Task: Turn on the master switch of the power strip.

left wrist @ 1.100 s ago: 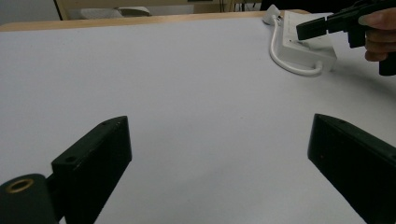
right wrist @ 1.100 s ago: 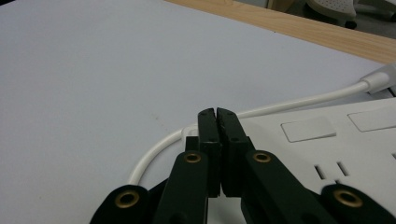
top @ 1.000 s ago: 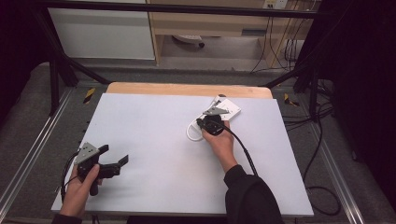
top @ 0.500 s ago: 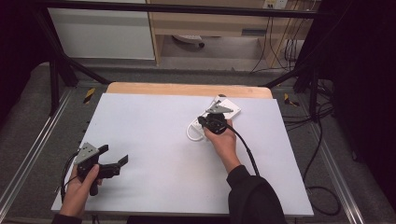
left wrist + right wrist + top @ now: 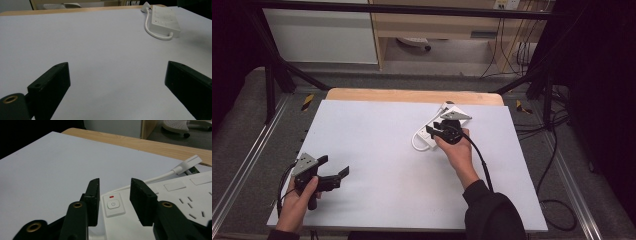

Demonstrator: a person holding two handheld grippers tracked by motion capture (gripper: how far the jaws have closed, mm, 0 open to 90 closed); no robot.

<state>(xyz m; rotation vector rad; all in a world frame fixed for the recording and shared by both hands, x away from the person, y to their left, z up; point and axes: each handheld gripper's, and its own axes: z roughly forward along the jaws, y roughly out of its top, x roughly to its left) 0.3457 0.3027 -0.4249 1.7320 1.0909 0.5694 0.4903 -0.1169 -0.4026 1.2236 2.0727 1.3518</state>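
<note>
Power strip (image 5: 175,202) lies directly under the right gripper (image 5: 113,192), whose narrowly parted jaws straddle its power button (image 5: 113,205). Left gripper (image 5: 117,82) rests well apart on the worktop (image 5: 377,150), jaws wide and empty.

white power strip (image 5: 160,202), flat on table, red indicator lit, cord looped

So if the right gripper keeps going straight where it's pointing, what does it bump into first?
Most likely the power button on the white power strip. The right gripper hovers with its jaws partly open on either side of that button, though how far above it is hard to judge.
</note>
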